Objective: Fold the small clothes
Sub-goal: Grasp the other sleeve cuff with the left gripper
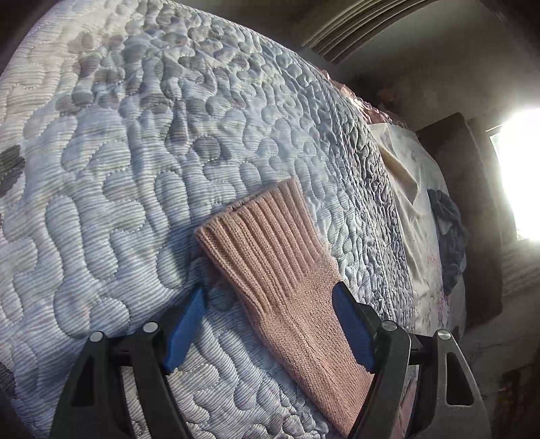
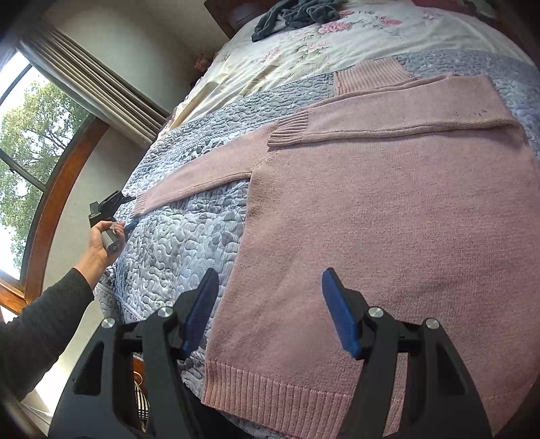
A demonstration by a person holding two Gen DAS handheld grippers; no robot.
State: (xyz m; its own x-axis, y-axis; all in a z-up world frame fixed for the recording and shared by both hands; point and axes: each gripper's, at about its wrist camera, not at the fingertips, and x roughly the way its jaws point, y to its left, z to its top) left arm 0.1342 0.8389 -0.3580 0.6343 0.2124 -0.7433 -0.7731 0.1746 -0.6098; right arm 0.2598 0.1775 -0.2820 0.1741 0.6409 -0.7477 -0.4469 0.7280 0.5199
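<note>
A pink knit sweater [image 2: 388, 209] lies flat on the blue-grey quilt [image 2: 182, 243]. One sleeve [image 2: 388, 114] is folded across the chest. The other sleeve [image 2: 195, 182] stretches out to the left. At its ribbed cuff [image 1: 266, 236] my left gripper [image 1: 270, 324] stands open, the cuff lying between the fingers, closer to the right one. The right wrist view shows that left gripper [image 2: 130, 212], held by a hand [image 2: 99, 244], at the sleeve's end. My right gripper [image 2: 266, 310] is open above the sweater's lower left side, near the ribbed hem [image 2: 280, 391].
Beyond the quilt lies a floral sheet [image 2: 303, 50] with a heap of dark blue-grey cloth [image 2: 297, 13] on it. A window [image 2: 30, 141] with a wooden frame and a curtain [image 2: 101, 91] stands on the left. The bed's edge runs near the person's sleeve [image 2: 37, 331].
</note>
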